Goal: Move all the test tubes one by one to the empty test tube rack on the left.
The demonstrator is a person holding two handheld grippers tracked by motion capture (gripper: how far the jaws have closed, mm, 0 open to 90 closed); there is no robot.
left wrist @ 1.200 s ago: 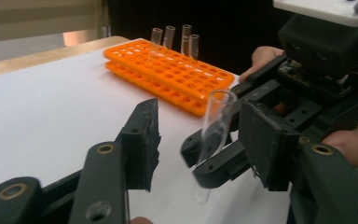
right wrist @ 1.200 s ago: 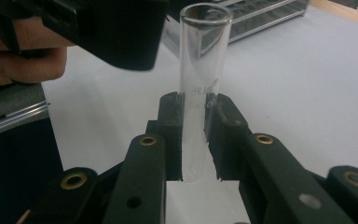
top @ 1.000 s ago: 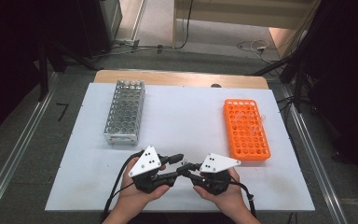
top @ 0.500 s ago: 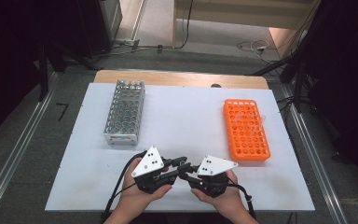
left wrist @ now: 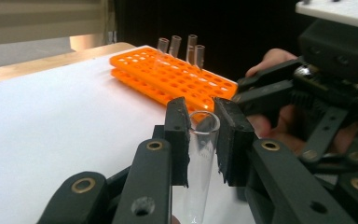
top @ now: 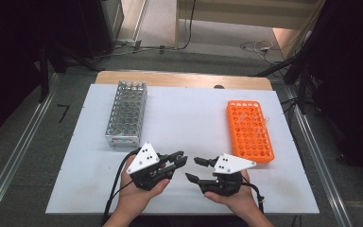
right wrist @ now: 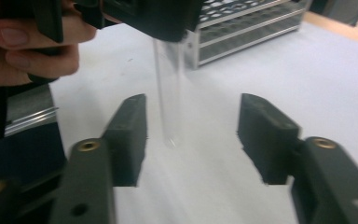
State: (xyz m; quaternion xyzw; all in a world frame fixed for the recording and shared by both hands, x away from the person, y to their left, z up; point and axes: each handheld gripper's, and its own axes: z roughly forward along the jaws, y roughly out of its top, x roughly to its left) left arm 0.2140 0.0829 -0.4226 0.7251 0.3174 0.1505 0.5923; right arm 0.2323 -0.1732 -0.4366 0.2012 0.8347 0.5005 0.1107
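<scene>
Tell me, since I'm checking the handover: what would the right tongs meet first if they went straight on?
Likely the clear test tube held by the left tongs: it hangs between the open right tongs, slightly ahead. Depth is uncertain.

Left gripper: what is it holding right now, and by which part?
The left gripper grips a clear test tube just below its open rim; the right gripper is open, holding nothing.

metal rack (top: 126,113) left, plastic rack (top: 249,130) right

clear tube (left wrist: 200,154) | orange rack (top: 249,130) | silver rack (top: 126,113) | white table (top: 189,118)
</scene>
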